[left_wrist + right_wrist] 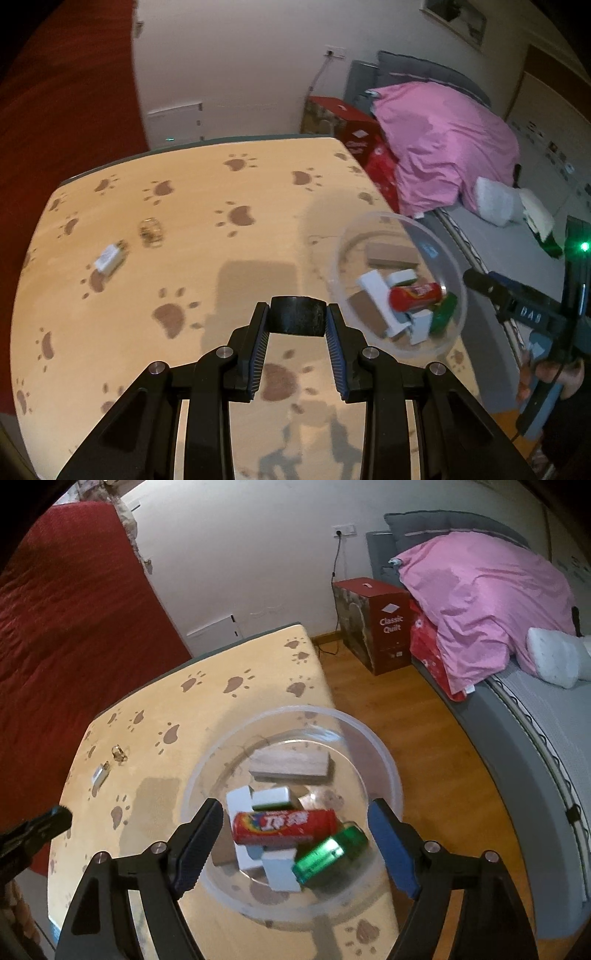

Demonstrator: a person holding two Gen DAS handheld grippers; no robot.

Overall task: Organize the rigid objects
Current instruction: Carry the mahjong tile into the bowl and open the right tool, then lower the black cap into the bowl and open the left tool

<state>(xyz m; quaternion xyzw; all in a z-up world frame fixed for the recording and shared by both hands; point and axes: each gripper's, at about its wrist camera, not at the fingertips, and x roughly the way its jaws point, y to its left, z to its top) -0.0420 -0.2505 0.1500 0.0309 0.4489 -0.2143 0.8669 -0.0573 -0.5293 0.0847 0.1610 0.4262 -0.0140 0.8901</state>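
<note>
We are looking down along both grippers, each tilting steeply toward the worktop with its paw-print cover. The left gripper is clenching a short black cylinder between its fingers, holding it above the worktop just left of the clear bowl. The right gripper is hovering over that bowl with its fingers spread wide and gripping nothing; in the left view we are seeing a hand wrapping its handle at the right edge. Inside the bowl are lying a red tube, a green lighter, white blocks and a wooden block. Far to the left on the worktop, a white adapter and a small glass jar are sitting near each other.
</note>
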